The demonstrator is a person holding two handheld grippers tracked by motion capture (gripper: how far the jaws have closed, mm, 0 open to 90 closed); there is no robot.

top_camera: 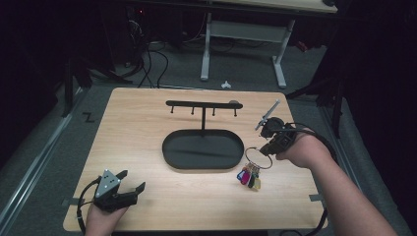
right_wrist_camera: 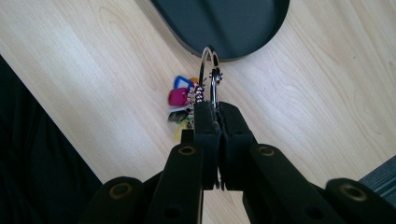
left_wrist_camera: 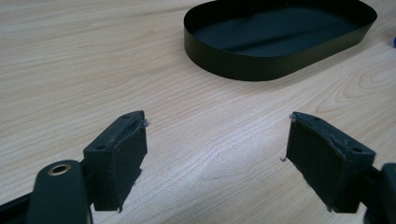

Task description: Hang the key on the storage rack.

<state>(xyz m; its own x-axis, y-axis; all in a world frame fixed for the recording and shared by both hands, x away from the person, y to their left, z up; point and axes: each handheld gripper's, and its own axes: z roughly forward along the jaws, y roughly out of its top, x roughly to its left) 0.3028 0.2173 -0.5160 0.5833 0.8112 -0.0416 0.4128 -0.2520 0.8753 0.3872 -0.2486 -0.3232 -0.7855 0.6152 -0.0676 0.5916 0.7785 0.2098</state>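
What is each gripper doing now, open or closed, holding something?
Left gripper: open, holding nothing, low over the table.
Right gripper: closed on the metal key ring, with coloured key tags hanging below it.

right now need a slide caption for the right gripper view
Right gripper shut on a key ring above the wooden table.

The worktop (top_camera: 147,123) is lit evenly from overhead and stands bright against a room that falls to near black along both sides and the far end. Shadows under things are short and soft. The high view is slightly soft and grainy. In the right gripper view the metal ring (right_wrist_camera: 210,74) catches a hard glint, while the nearest tool parts blur at the bottom edge.
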